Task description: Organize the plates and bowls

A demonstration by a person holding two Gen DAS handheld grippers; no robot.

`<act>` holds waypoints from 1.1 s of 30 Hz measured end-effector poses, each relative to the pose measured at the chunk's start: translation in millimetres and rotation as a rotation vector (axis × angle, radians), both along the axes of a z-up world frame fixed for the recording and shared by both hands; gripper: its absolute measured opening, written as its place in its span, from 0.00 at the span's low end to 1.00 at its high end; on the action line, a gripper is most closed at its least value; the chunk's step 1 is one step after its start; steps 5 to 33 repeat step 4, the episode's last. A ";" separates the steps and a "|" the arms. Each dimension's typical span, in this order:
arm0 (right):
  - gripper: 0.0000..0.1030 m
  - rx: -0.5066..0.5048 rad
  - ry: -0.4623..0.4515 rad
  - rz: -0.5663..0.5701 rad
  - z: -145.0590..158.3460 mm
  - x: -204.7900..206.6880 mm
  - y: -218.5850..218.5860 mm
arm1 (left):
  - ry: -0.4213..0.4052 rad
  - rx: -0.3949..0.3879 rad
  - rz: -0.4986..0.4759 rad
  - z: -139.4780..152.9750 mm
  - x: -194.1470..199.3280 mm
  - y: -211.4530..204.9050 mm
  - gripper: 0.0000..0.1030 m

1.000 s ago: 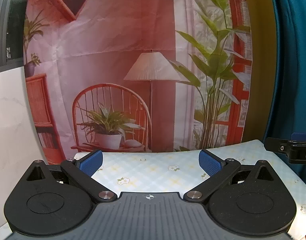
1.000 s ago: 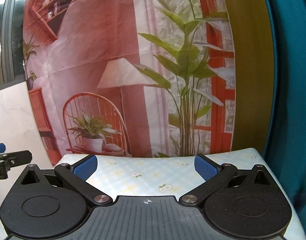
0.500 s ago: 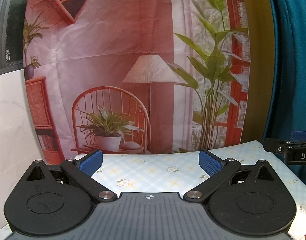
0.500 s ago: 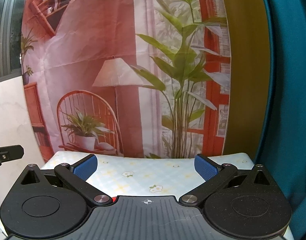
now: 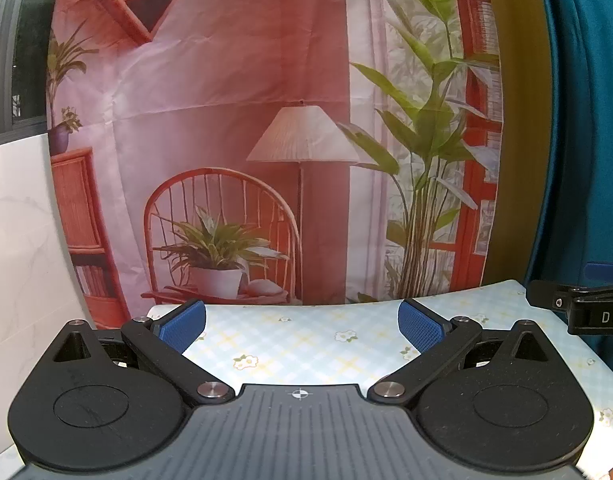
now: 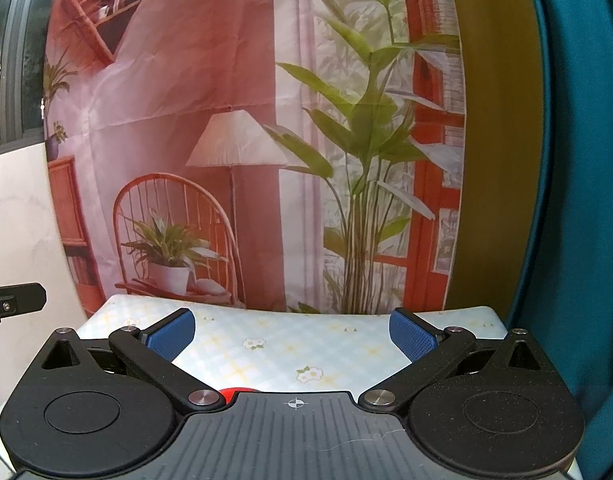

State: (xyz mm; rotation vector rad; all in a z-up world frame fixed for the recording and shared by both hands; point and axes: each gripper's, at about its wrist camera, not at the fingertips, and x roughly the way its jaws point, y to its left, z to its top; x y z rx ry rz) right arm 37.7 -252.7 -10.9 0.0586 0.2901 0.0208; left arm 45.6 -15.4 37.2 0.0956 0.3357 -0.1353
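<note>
My left gripper (image 5: 301, 322) stands open above the flowered tablecloth (image 5: 306, 344), nothing between its blue pads (image 5: 420, 326). My right gripper (image 6: 292, 330) is open too, held over the same cloth (image 6: 290, 344). A sliver of something red (image 6: 237, 391) peeks out just above the right gripper's body; I cannot tell what it is. No plate or bowl is clearly visible in either view. The tip of the right gripper (image 5: 578, 310) shows at the right edge of the left wrist view, and the left one's tip (image 6: 14, 304) shows at the left edge of the right wrist view.
A printed backdrop (image 5: 266, 140) of a chair, lamp and plants hangs at the table's far edge. A teal curtain (image 6: 578, 200) stands on the right, a white marble-look wall (image 5: 18, 240) on the left.
Both grippers have drifted slightly, the right one shifting its view rightward and tilting down a little. A red sliver has come into sight below the right gripper. Both stay open.
</note>
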 end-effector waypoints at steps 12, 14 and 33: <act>1.00 -0.001 0.003 0.001 -0.5 1.0 -0.5 | 0.004 -0.005 0.002 0.1 1.7 1.8 1.00; 1.00 -0.001 0.003 0.001 -0.5 1.0 -0.5 | 0.004 -0.005 0.002 0.1 1.7 1.8 1.00; 1.00 -0.001 0.003 0.001 -0.5 1.0 -0.5 | 0.004 -0.005 0.002 0.1 1.7 1.8 1.00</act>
